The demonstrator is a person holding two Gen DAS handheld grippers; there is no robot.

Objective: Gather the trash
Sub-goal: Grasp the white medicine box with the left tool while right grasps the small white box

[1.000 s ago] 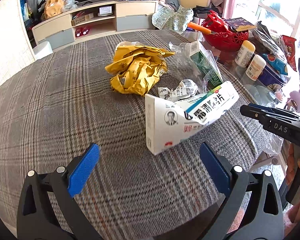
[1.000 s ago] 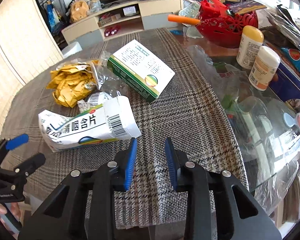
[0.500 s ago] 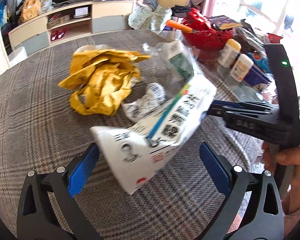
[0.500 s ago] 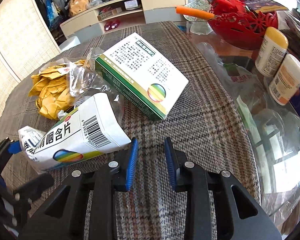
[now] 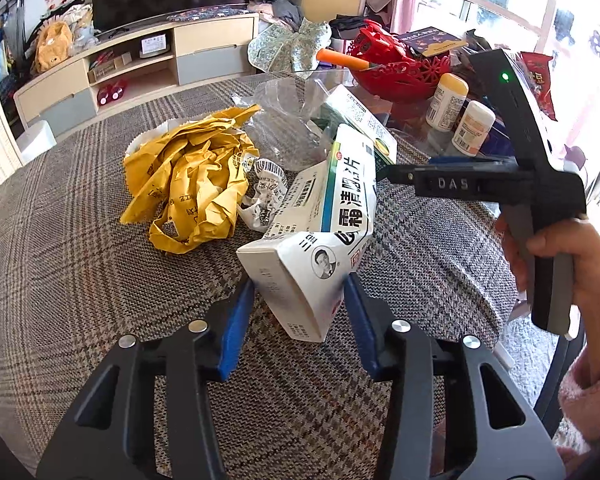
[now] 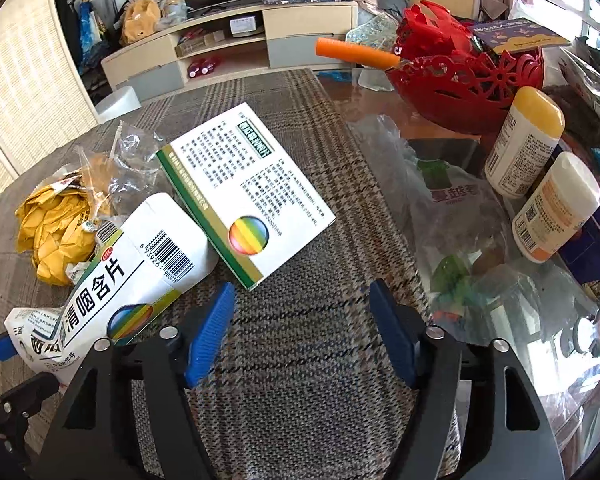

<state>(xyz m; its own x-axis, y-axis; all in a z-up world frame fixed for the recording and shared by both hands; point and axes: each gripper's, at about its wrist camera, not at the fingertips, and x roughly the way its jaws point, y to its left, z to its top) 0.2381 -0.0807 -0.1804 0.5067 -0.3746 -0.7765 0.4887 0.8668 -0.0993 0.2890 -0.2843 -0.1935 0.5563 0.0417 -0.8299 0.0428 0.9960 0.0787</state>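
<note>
A squashed white medicine box (image 5: 320, 240) lies on the plaid tablecloth (image 5: 80, 260). Its near end sits between the blue pads of my left gripper (image 5: 298, 282), whose jaws are closing and press on both sides of it. My right gripper (image 6: 301, 288) has its jaws opening with nothing between them, just short of a green-and-white box (image 6: 244, 188). From the left wrist, its tips (image 5: 384, 172) are beside the white box's far end. Crumpled yellow paper (image 5: 192, 184), a small white paper scrap (image 5: 264, 192) and a clear plastic wrapper (image 5: 288, 128) lie behind.
A red basket (image 6: 472, 76) and two white bottles (image 6: 524, 140) stand on the bare glass (image 6: 500, 340) to the right, among plastic bags. A hand (image 5: 572, 264) holds the right gripper. The table edge runs along the right side.
The left jaws came in from wide apart onto the white box, which slid and tipped toward them. The right jaws went from nearly shut to wide and moved closer to the green-and-white box.
</note>
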